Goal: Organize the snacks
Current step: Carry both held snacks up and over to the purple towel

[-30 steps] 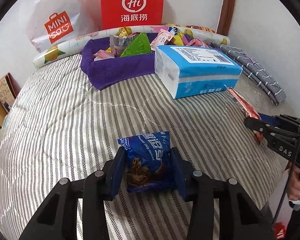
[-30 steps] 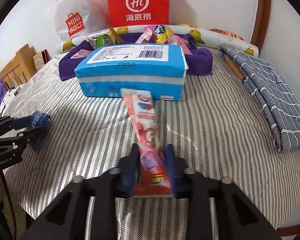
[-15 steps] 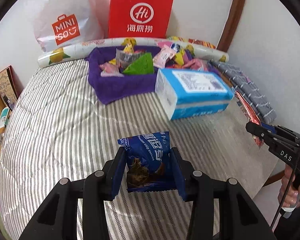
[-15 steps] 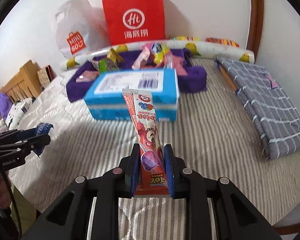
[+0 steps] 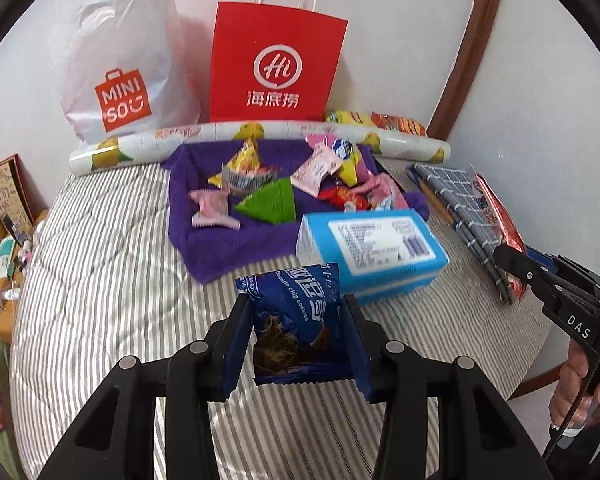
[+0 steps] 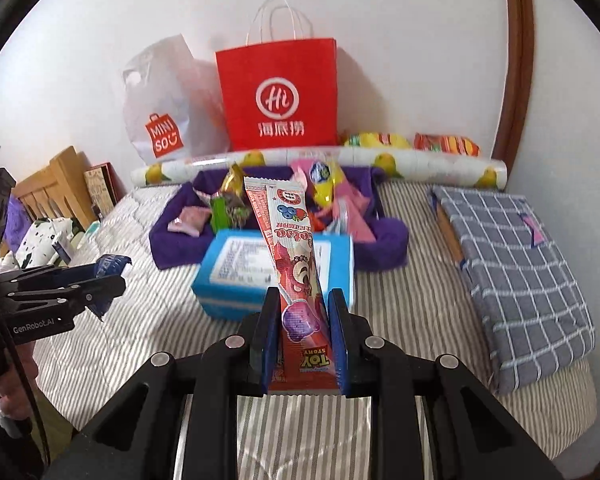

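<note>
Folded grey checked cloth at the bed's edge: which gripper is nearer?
Right. The right gripper is beside the folded grey checked cloth; the left gripper is farther away.

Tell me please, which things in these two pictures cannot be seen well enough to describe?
- Left wrist view: the lower part of the blue chocolate chip cookie packet is covered by the left gripper.
- Right wrist view: the tissue pack label is blurred and partly behind the red Toy Story candy stick in the right gripper.
- Both views: what the red Haidilao bag and white Miniso bag contain; their walls hide it.
</note>
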Demonstrator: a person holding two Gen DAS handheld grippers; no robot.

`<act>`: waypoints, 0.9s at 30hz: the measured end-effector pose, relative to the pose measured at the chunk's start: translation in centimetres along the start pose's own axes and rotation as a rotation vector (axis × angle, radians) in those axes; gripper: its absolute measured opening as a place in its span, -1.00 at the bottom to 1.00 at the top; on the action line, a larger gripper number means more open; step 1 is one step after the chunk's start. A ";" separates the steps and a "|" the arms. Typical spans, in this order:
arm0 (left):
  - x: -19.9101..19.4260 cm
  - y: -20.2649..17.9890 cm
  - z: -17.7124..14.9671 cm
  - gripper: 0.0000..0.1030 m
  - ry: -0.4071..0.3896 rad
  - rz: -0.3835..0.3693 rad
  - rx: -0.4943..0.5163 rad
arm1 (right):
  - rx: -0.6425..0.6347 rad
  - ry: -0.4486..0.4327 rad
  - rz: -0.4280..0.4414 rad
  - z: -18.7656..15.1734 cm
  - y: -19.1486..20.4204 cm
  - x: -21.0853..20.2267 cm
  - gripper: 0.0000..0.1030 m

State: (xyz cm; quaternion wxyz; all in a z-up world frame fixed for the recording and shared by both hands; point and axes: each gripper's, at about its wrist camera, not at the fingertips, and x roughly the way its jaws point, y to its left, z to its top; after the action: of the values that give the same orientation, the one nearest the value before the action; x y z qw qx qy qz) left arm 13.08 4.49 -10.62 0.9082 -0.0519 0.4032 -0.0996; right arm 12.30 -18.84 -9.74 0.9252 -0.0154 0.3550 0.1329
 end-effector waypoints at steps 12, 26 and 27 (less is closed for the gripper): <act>1.2 0.3 5.3 -0.19 -0.025 0.002 -0.034 | -0.018 -0.045 0.013 4.3 0.0 1.4 -0.54; 5.3 2.2 10.9 -0.18 -0.066 0.025 -0.082 | -0.015 -0.083 0.038 10.3 -0.3 7.0 -0.54; 5.6 2.4 11.2 -0.18 -0.066 0.025 -0.087 | -0.013 -0.085 0.038 10.7 -0.3 7.4 -0.54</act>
State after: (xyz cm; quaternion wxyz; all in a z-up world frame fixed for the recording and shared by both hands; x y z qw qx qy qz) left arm 25.39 5.78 -7.61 0.9191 -0.0896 0.3776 -0.0685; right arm 24.60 -16.13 -6.65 0.9367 -0.0090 0.3148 0.1530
